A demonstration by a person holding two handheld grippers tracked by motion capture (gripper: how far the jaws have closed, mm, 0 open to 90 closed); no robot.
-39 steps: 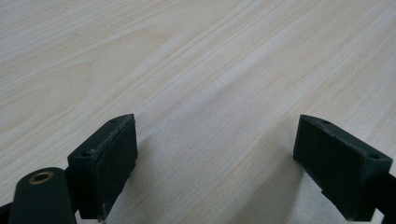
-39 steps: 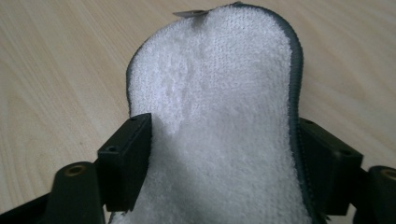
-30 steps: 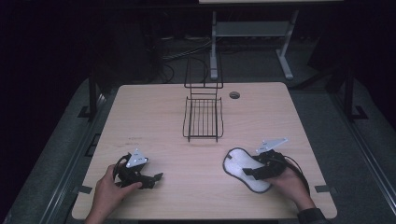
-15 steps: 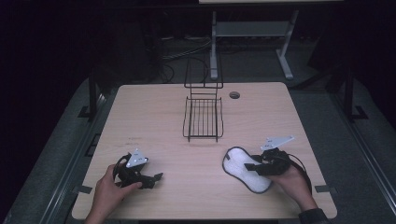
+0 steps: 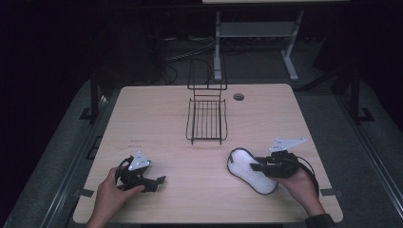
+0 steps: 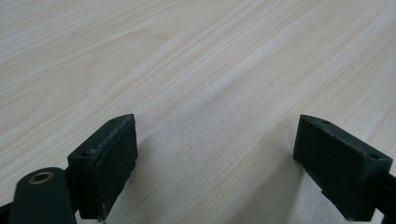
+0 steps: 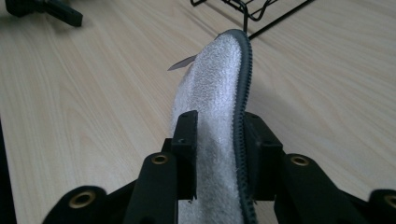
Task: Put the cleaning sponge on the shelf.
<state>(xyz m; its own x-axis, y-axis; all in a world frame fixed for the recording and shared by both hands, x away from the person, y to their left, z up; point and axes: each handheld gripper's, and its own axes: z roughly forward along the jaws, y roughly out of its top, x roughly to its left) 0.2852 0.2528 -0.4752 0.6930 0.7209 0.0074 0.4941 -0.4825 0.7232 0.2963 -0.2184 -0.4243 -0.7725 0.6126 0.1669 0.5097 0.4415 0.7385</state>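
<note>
White terry insole (image 5: 251, 171) with a dark rim lies on the pale wooden table (image 5: 157, 118), seen from the high view; the right gripper (image 5: 259, 166) reaches across its middle from the right, its jaws having just been closing on it. Ahead of that gripper, toward the table's centre, stands a black wire rack (image 5: 207, 118). The left gripper (image 5: 159, 181) rests on the table well to the left, apart from both.

Left gripper view: jaws stand wide apart with bare wood between them.

Right gripper view: both pads press the insole (image 7: 219, 93), which runs edge-up straight ahead from the jaws; the rack's wire foot (image 7: 247, 11) lies just beyond its far tip, and the left gripper (image 7: 46, 11) shows far off to the left.
</note>
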